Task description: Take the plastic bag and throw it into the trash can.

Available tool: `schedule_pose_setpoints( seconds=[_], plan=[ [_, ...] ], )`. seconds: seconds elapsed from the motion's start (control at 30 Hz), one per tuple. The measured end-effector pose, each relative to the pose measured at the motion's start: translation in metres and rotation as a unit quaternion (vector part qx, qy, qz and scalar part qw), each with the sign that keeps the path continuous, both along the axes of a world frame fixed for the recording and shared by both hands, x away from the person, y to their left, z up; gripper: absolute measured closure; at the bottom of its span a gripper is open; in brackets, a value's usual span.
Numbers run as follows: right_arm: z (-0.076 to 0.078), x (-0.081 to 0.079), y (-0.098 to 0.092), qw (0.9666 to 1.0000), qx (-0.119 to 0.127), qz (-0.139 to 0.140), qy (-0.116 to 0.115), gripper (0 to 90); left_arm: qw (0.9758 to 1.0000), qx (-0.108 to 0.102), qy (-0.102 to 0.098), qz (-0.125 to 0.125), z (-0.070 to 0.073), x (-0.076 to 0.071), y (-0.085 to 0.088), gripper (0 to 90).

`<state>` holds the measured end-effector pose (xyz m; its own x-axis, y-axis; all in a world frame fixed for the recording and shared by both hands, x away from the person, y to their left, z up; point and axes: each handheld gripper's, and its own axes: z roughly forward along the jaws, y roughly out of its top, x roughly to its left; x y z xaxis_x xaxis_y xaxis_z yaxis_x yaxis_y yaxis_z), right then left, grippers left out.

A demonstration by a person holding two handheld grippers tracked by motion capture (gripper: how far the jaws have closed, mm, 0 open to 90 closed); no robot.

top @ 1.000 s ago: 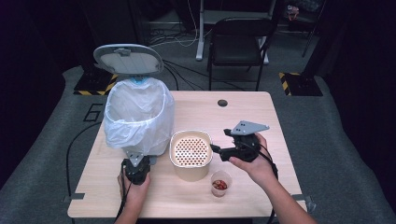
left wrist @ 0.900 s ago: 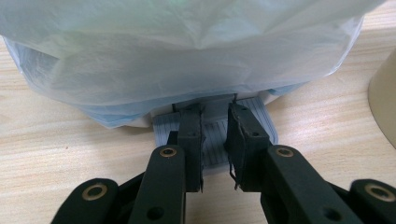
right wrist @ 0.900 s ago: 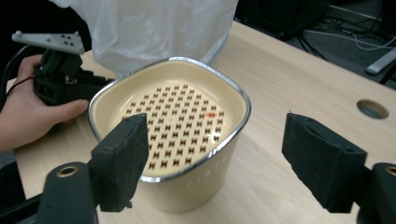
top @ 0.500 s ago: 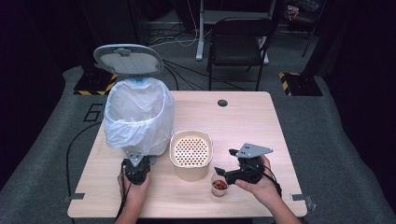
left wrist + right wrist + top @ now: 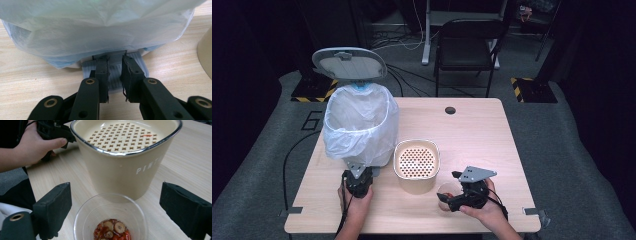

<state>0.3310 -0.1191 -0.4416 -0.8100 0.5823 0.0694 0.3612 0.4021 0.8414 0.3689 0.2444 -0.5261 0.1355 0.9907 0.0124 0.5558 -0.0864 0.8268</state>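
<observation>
A white pedal bin [image 5: 359, 125] lined with a pale bag [image 5: 100, 30] stands at the table's left with its lid [image 5: 349, 63] raised. My left gripper [image 5: 356, 169] is at the bin's foot. Its jaws are shut and rest on the ribbed pedal [image 5: 138, 67]. Near the front edge stands a clear plastic cup [image 5: 446, 190] holding red and brown sliced bits [image 5: 112, 232]. My right gripper [image 5: 120, 203] is open around the cup [image 5: 110, 217], and the pads do not touch it. Its jaws have just been opening.
A beige pot [image 5: 416, 165] with a perforated insert [image 5: 120, 136] stands between the bin and the cup, close behind the cup. A round cable hole [image 5: 450, 110] lies at the table's far side. A black chair [image 5: 467, 45] stands beyond the table.
My right gripper came down and toward the front edge, from beside the beige pot to either side of the cup, with its jaws spread wider. The left gripper and the bin lid kept still.
</observation>
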Motion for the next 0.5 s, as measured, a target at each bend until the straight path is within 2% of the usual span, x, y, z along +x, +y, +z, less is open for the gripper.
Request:
schedule_pose_setpoints(
  seconds=[0.2,0.4,0.5],
  plan=[
    [-0.010,-0.002,0.003,0.9999,-0.005,0.007,0.006,8.5,1.0000,0.000,0.000,0.000,0.000,0.000,0.000,75.8],
    [-0.024,-0.002,0.002,0.9995,-0.017,0.009,0.024,8.6,1.0000,-0.002,-0.003,0.002,0.000,0.000,0.000,75.8],
    [-0.030,-0.003,0.002,0.9993,-0.027,0.009,0.025,9.1,1.0000,-0.004,-0.003,0.002,0.000,0.000,0.000,75.8]
  ],
)
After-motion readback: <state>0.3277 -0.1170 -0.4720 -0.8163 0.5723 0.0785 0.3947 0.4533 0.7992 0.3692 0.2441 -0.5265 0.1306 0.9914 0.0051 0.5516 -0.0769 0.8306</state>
